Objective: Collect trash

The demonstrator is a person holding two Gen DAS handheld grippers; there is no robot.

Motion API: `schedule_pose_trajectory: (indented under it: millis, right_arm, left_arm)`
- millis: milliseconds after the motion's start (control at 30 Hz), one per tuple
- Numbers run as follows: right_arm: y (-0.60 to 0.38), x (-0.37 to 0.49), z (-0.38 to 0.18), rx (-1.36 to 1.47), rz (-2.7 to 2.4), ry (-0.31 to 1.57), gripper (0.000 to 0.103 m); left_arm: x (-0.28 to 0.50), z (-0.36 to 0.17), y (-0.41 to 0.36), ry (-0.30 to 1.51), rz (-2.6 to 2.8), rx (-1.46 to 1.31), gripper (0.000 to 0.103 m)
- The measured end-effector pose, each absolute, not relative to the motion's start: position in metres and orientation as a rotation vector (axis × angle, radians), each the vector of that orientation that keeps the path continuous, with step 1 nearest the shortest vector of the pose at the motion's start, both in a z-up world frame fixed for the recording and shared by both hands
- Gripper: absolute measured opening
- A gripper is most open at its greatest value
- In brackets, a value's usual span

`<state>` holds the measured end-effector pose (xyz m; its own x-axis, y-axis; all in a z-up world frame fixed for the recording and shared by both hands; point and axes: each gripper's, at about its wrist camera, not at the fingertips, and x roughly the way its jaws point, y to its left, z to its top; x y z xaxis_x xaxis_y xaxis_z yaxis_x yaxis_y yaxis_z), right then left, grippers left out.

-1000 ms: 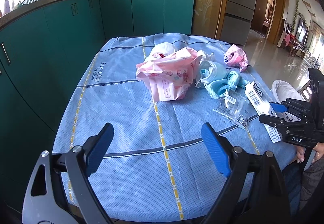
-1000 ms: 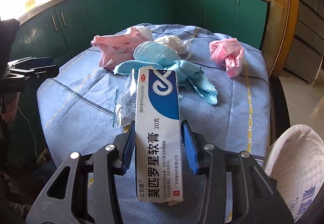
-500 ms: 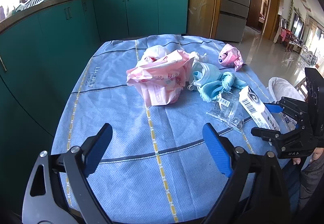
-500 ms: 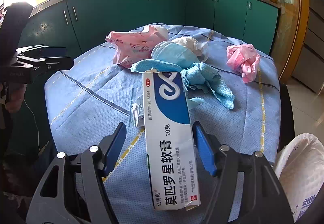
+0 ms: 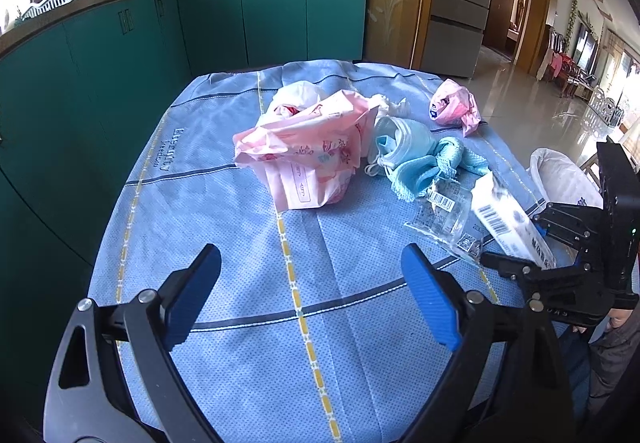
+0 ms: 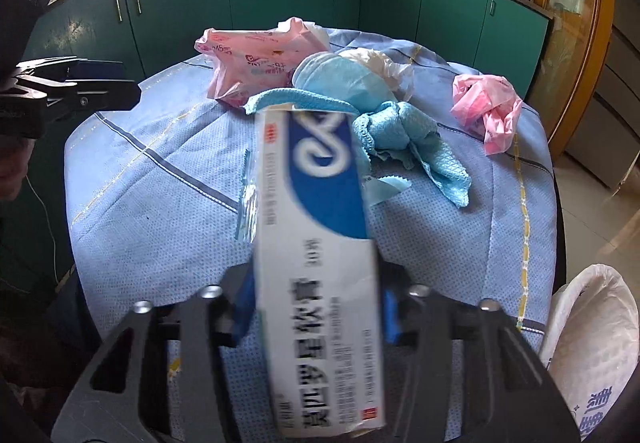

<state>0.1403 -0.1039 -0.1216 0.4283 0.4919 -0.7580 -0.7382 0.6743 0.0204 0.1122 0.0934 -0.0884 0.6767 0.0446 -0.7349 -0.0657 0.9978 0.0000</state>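
My right gripper [image 6: 316,307]: jaws closing on the white-and-blue ointment box [image 6: 320,263], which sits between the blue pads, pads at both long sides.
Box axis: runs straight out along my fingers, away from me toward the pile; it looks motion-blurred, so I judge the grip not yet settled.
My left gripper [image 5: 312,299]: spread wide, nothing between its pads, hanging over bare blue cloth [image 5: 224,227].
Where the box goes: white-lined trash bag [image 6: 592,343] stands off the table edge, just beside my right gripper on its right; the right hand is plainly the nearer one.
Coming move, as I judge it: swing the box rightward, over the bag's rim, then let go.
Left on the cloth: clear barcoded sleeve [image 5: 444,219] next to the box, blue rag [image 6: 408,135], face mask [image 6: 340,83], pink wrapper pack [image 6: 248,63], pink crumpled bag [image 6: 488,107].
Writing: box carries Chinese characters, too blurred to read; cloth has a printed word I cannot make out.
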Motion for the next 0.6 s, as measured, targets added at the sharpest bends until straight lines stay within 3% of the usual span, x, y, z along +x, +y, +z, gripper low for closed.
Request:
schedule_pose_trajectory:
  millis: [600]
  right_arm:
    - [-0.102, 0.141, -0.103, -0.254, 0.829, 0.753, 0.042]
  left_arm:
    - [0.111, -0.094, 0.094, 0.844, 0.065, -0.029, 0.091]
